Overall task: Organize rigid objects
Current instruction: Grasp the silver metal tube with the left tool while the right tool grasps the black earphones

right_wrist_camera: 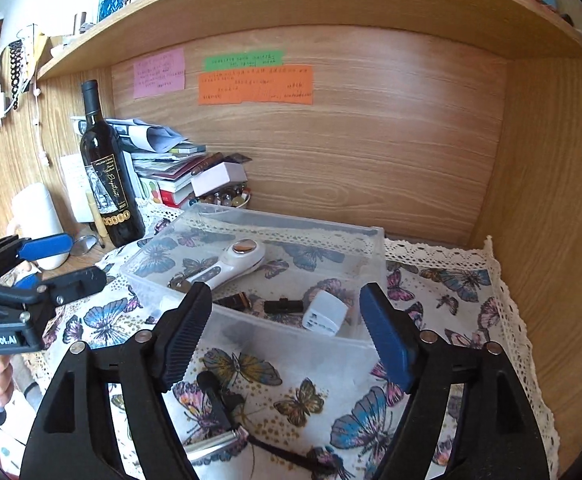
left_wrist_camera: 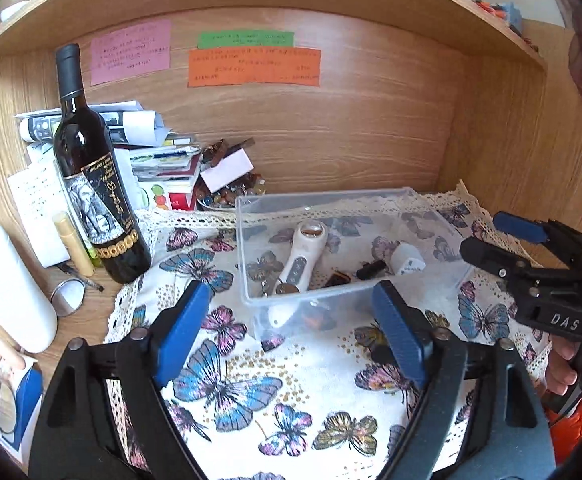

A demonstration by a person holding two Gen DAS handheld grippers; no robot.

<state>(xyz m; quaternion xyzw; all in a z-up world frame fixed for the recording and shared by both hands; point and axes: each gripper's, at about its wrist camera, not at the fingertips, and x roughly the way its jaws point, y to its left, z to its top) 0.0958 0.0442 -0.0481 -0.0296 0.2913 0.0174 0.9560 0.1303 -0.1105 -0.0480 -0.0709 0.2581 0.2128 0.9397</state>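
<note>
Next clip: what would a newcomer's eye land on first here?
Probably the clear plastic bin in the middle of the butterfly cloth, holding a white handheld device, a white plug and small dark bits. Next, the dark wine bottle standing upright to its left, and the coloured notes stuck on the wooden back panel. Both grippers, left and right, hang open and empty.

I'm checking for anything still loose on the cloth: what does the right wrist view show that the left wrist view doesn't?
Only the right wrist view shows a black-handled tool lying on the butterfly cloth outside the clear bin, near that gripper, plus the left gripper, open.

Only the left wrist view shows a small round mirror left of the cloth, and the right gripper, open.

Both show the bin holding a white handheld device, a white plug and small dark items, and the wine bottle.
</note>
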